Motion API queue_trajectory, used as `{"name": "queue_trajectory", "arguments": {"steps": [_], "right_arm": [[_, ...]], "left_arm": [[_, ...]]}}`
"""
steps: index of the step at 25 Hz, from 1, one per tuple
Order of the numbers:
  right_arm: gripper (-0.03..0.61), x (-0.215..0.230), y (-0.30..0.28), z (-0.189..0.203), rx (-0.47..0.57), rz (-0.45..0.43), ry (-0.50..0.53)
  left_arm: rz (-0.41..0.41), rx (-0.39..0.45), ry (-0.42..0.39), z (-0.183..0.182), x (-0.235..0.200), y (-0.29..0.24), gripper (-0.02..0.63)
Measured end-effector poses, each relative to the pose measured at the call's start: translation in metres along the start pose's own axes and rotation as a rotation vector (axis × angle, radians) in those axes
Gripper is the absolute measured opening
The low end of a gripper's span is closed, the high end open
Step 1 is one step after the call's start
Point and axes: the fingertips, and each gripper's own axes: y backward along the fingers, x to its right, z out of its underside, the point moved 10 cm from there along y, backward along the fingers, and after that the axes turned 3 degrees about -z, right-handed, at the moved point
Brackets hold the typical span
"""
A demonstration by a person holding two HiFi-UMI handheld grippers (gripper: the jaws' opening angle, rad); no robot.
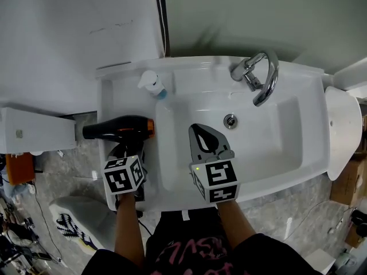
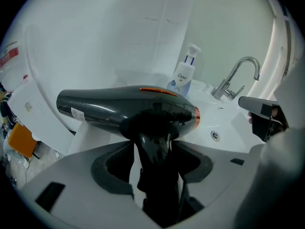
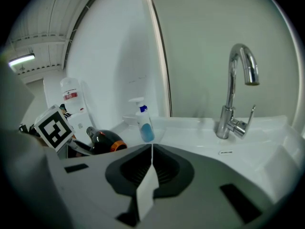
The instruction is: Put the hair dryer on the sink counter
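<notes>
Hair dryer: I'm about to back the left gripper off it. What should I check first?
1. Hair dryer on the sink counter: ok, it lies on the strip left of the basin.
2. Left gripper released: ok, jaws stand apart with the handle between them and a gap beside it.
3. Dryer rests steady: cannot tell; its rear end reaches past the counter's left edge.
4. Soap bottle out of the way: ok, upright behind the dryer, apart from it.
5. Right gripper out of the way: ok, shut, empty, over the basin.
</notes>
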Motion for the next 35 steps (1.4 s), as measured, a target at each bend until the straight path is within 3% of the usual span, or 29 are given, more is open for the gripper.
{"name": "queue_trajectory", "arguments": {"steps": [12, 18, 35], "right_arm": [[0.021, 0.001, 0.006, -0.007, 0.021, 0.004, -0.003], [0.023, 0.001, 0.007, -0.005, 0.022, -0.002, -0.006], [0.023, 0.000, 0.007, -0.005, 0.024, -0.013, -0.008]], "left_arm": [[-0.008, -0.033, 0.004, 0.010, -0.001, 0.012, 0.233], [-0.009, -0.109, -0.002, 0.012, -0.001, 0.014, 0.233], [-0.011, -0.150, -0.024, 0.014, 0.000, 0.014, 0.238]]}}
